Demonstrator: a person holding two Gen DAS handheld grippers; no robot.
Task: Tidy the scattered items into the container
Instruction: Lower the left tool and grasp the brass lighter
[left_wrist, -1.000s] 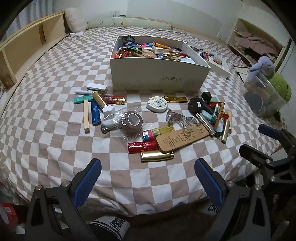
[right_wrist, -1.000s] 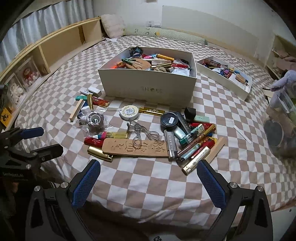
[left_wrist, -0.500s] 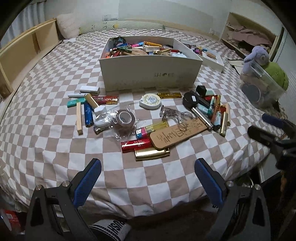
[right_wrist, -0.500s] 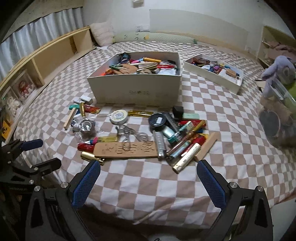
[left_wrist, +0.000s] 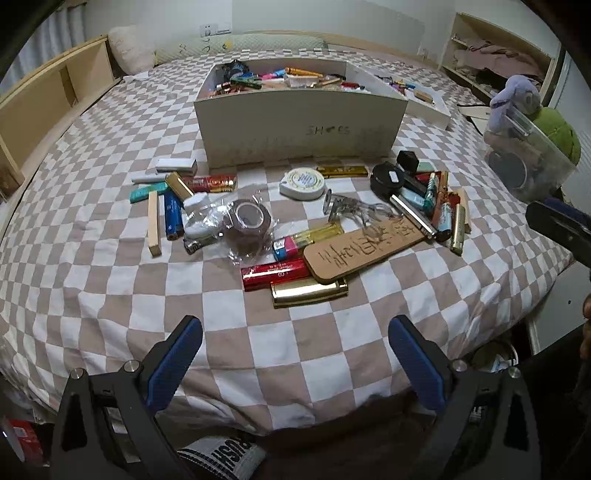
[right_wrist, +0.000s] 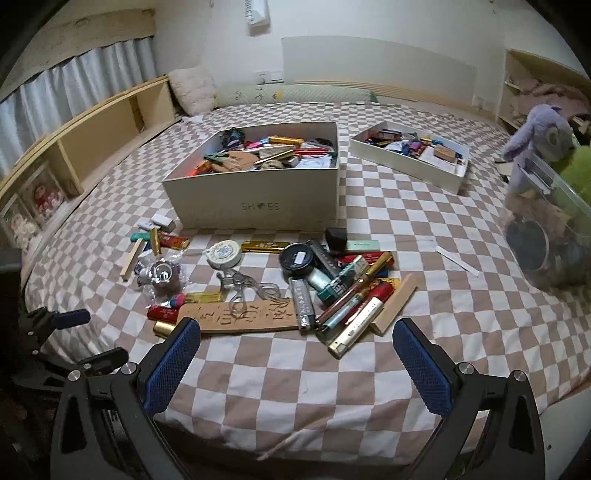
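- Left wrist view showing the left gripper (left_wrist: 295, 354) hanging with jaws wide apart and nothing between them, over the bed's near edge, short of the scattered items.
- Right wrist view showing the right gripper (right_wrist: 295, 354) likewise spread and carrying nothing, near the same edge.
- Lying mid-bed in front of the white box (right_wrist: 258, 206): the carved wooden plaque (left_wrist: 364, 245), resting partly across the gold case (left_wrist: 309, 292) and red tube (left_wrist: 275, 273).
- Judging the plaque stiff, light and flat; pinching across its narrow width at the near end looks safest.
- Expecting the glossy gold case to be slippery.
- Expecting the bagged tape roll (left_wrist: 248, 221) to crinkle and slide; gripping the roll itself.
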